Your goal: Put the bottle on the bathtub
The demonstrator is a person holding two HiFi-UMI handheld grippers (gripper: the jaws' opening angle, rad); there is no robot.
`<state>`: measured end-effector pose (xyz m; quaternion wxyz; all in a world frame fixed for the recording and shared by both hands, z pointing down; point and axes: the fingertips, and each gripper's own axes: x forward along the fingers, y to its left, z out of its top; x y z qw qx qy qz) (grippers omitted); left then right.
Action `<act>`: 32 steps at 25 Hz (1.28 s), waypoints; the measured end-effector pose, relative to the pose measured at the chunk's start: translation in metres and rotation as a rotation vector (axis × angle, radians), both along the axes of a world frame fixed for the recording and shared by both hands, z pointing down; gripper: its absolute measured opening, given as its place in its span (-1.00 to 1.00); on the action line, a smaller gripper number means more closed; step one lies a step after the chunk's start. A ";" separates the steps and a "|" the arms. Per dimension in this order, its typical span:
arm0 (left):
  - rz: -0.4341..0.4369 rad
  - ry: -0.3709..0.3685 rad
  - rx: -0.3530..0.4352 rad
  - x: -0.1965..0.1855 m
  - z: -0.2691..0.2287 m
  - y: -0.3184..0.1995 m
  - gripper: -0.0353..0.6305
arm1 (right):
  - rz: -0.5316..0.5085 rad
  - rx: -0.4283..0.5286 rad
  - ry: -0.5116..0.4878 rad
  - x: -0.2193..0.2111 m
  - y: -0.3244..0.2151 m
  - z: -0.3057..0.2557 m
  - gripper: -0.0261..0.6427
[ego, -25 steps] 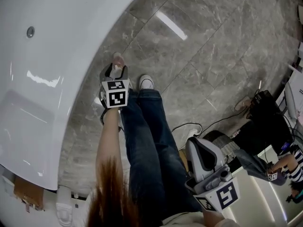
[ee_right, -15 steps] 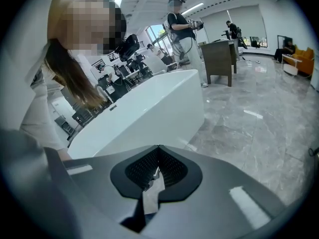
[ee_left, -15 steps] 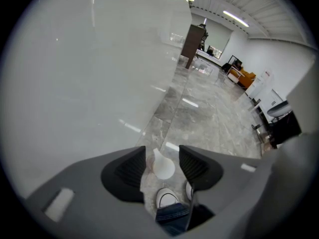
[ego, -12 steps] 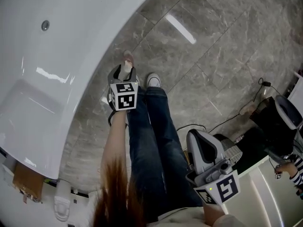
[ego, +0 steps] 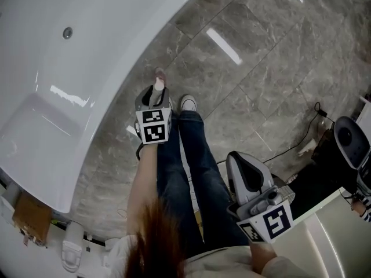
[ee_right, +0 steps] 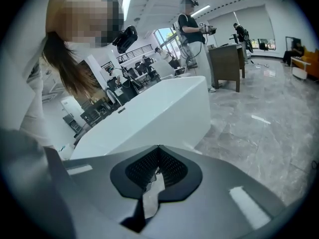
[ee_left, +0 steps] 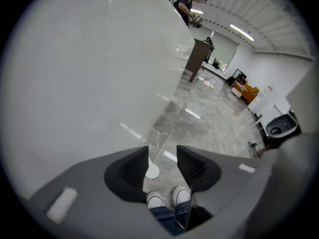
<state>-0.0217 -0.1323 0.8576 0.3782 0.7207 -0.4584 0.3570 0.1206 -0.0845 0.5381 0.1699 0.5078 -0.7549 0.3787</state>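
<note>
Left tool (ee_left: 162, 156) higher by bathtub (ego: 69, 97), jaws narrowing, perhaps round bottle (ee_left: 152, 172)

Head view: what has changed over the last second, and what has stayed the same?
The left gripper has risen slightly beside the bathtub, its jaws just closing toward the bottle between them, not yet clamping it. The right gripper stays shut and empty.

The left gripper (ego: 156, 91) is higher beside the bathtub (ego: 58, 97) than before. Its jaws have just been closing, with the bottle (ee_left: 152, 172) between them.
</note>
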 end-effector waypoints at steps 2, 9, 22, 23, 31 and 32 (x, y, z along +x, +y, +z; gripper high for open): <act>-0.003 0.011 0.027 0.001 -0.012 -0.003 -0.22 | 0.003 0.013 -0.003 0.001 -0.001 -0.005 -0.93; 0.003 0.040 0.097 0.003 -0.063 -0.005 -0.42 | 0.003 0.044 -0.009 -0.001 0.000 -0.021 -0.93; 0.037 0.122 0.249 -0.010 -0.187 -0.015 -0.69 | -0.008 0.099 -0.004 -0.014 0.007 -0.057 -0.93; 0.036 0.129 0.259 -0.011 -0.197 -0.015 -0.70 | -0.010 0.105 -0.005 -0.015 0.007 -0.061 -0.93; 0.005 0.149 0.359 -0.024 -0.284 -0.026 -0.75 | -0.037 0.180 -0.004 -0.026 -0.004 -0.107 -0.93; 0.001 0.152 0.370 -0.024 -0.295 -0.027 -0.75 | -0.041 0.191 -0.003 -0.026 -0.006 -0.114 -0.93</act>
